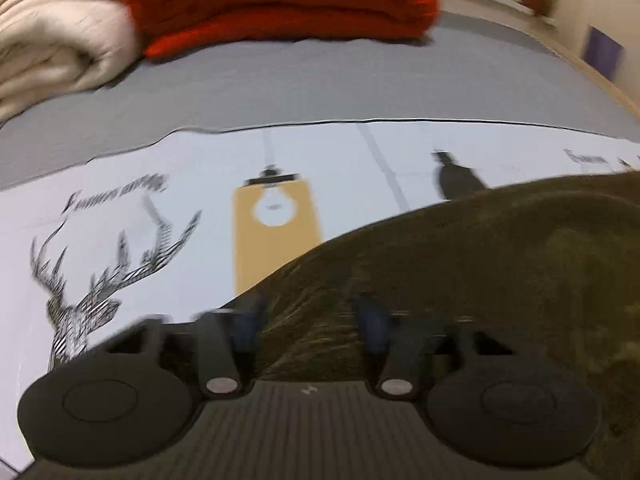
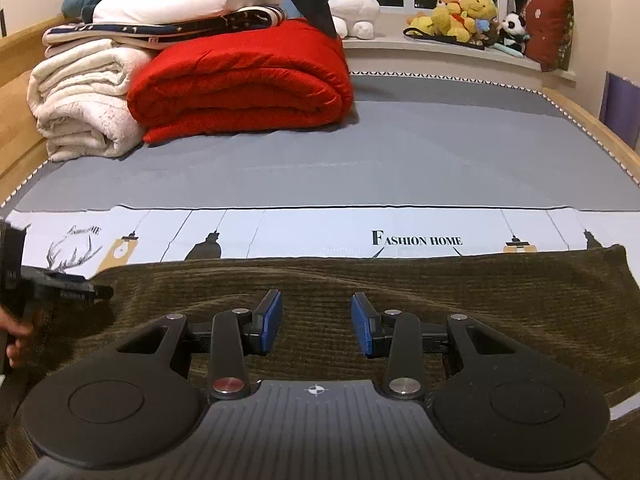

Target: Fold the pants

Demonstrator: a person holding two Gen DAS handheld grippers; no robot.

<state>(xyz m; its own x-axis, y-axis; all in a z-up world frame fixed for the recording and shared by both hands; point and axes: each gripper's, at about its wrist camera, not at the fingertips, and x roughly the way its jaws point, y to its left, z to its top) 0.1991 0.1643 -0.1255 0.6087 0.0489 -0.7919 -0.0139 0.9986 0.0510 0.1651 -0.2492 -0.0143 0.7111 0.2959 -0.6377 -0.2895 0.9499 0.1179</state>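
Note:
Dark olive corduroy pants (image 2: 400,292) lie flat across the near part of the bed, on a printed light-blue sheet (image 2: 320,232). My right gripper (image 2: 316,320) is open and empty, just above the middle of the pants. My left gripper (image 1: 308,320) is open over the left edge of the pants (image 1: 480,260); its view is motion-blurred. It also shows in the right wrist view (image 2: 72,288) at the pants' left end, held by a hand.
A folded red quilt (image 2: 240,80) and cream blanket (image 2: 80,100) sit at the back left of the grey bed cover (image 2: 400,152), with more bedding and a plush shark stacked above. Plush toys (image 2: 460,16) line the window ledge. Wooden bed rails run along both sides.

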